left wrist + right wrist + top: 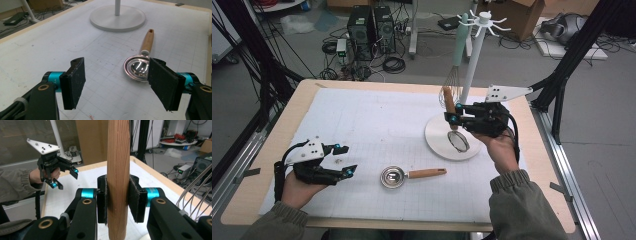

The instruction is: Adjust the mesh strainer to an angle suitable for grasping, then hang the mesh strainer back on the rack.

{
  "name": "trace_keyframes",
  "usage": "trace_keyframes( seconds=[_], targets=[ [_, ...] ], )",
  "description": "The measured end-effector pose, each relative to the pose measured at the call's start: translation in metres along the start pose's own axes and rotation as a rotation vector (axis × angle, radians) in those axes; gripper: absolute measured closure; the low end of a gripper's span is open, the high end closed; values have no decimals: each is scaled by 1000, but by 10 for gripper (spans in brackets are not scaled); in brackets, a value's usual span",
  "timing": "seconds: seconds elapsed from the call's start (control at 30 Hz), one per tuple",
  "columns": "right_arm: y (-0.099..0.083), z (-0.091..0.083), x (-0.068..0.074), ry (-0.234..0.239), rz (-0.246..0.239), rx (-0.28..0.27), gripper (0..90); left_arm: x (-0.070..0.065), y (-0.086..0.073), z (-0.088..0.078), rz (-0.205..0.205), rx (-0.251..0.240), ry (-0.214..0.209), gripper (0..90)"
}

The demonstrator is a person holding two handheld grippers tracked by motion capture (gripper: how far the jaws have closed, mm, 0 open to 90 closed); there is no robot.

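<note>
Looks like a robotics lab or recording studio, not a home. Bare grey floor strewn with cables (394, 64) at 12 o'clock, beside two black computer towers (372, 31). Black metal frame struts (569, 55) at 2 o'clock. Cardboard boxes (517, 15) stacked at 1 o'clock. Wooden table (272, 145) topped with a gridded white mat (377, 120).

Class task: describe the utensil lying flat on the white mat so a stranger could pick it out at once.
Start at the white gridded mat covering the wooden table, then find the round white base of the utensil stand. Nearer the person, between the two hands, lies a shiny round metal scoop with a light wooden handle. Unlike the strainer and whisk, it lies flat, untouched.
</note>
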State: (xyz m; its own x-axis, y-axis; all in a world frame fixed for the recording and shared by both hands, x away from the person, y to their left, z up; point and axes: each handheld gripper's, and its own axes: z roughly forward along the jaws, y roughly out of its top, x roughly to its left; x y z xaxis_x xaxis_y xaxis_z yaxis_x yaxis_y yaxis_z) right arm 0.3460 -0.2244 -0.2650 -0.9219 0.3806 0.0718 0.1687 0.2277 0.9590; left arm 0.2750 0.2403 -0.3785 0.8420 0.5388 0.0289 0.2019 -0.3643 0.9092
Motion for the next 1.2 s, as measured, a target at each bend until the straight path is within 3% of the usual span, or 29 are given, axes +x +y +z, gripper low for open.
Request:
trace_keyframes(
  seconds=[0.77,1.2],
  targets=[
    [48,-16,-5,-41,-54,-34,719,0,1,-3,1,-9,4,309],
    [73,-27,-21,-75,-37,-96,718,1,1,-3,3,-11,1,309]
  ],
)
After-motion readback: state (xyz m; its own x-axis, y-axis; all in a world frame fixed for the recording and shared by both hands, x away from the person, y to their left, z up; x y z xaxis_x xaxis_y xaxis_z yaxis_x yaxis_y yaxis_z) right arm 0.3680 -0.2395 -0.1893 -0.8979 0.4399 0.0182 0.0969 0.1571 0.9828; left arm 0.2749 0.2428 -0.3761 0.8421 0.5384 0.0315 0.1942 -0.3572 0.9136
